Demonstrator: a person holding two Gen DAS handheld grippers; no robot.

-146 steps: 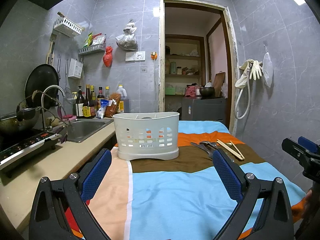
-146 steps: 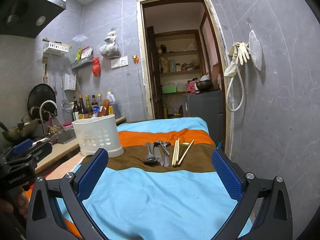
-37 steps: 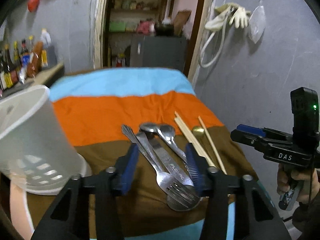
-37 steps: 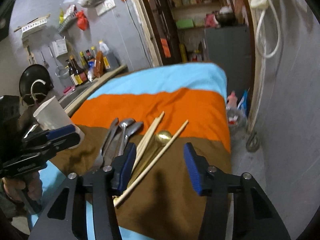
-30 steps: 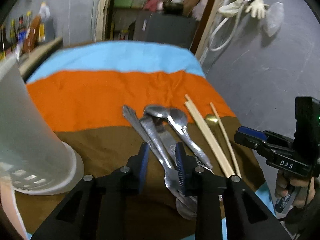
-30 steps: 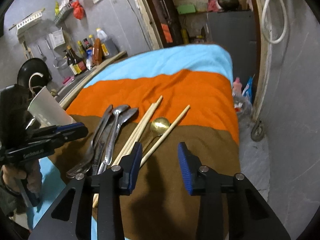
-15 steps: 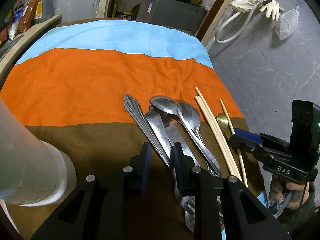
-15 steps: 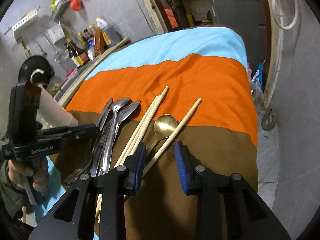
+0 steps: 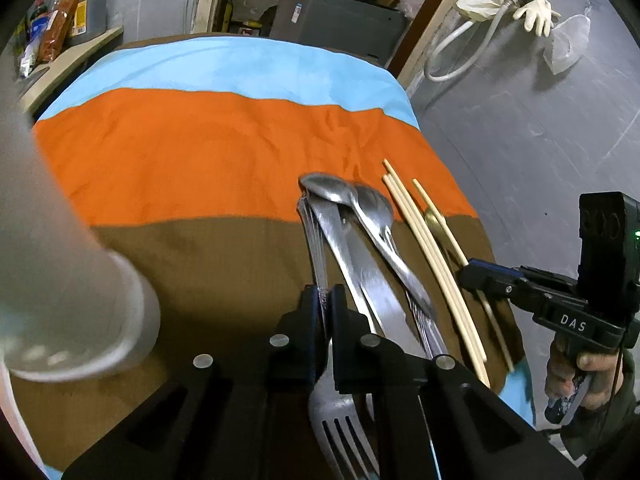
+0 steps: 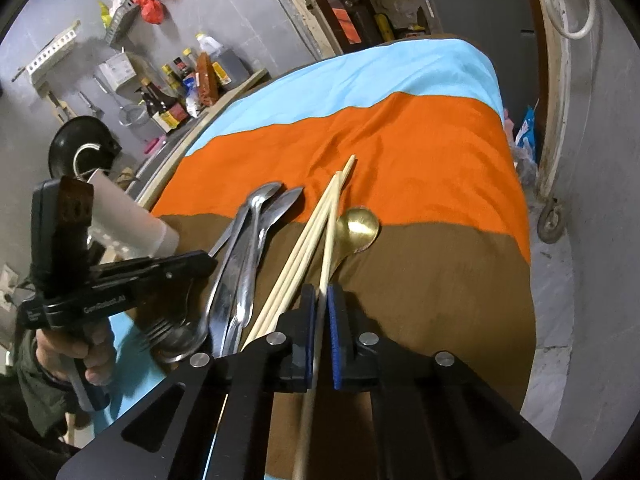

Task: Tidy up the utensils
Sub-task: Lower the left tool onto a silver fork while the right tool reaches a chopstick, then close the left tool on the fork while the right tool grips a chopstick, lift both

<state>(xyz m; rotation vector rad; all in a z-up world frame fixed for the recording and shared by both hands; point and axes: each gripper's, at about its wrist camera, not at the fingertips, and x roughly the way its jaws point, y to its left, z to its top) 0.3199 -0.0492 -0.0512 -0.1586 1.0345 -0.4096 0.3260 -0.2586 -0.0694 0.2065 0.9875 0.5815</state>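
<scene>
Pinching a steel fork [image 9: 318, 248] by its handle, left gripper [image 9: 325, 300] clamped tight over the brown band of the striped cloth [image 9: 224, 152]. Clamping one wooden chopstick [image 10: 329, 240], right gripper [image 10: 319, 300], beside the gold spoon [image 10: 358, 226]. White utensil holder [image 9: 52, 280] near left.

Utensils lie side by side on the cloth [image 9: 224, 152]: fork [image 9: 316, 240] leftmost, then spoons [image 9: 360, 216], chopsticks [image 9: 424, 248], small spoon [image 10: 356, 228] among the chopsticks on the right. Holder [image 9: 60, 280] stands on the cloth, well left of the fork. Bottles [image 10: 176, 92] on the counter behind it.
</scene>
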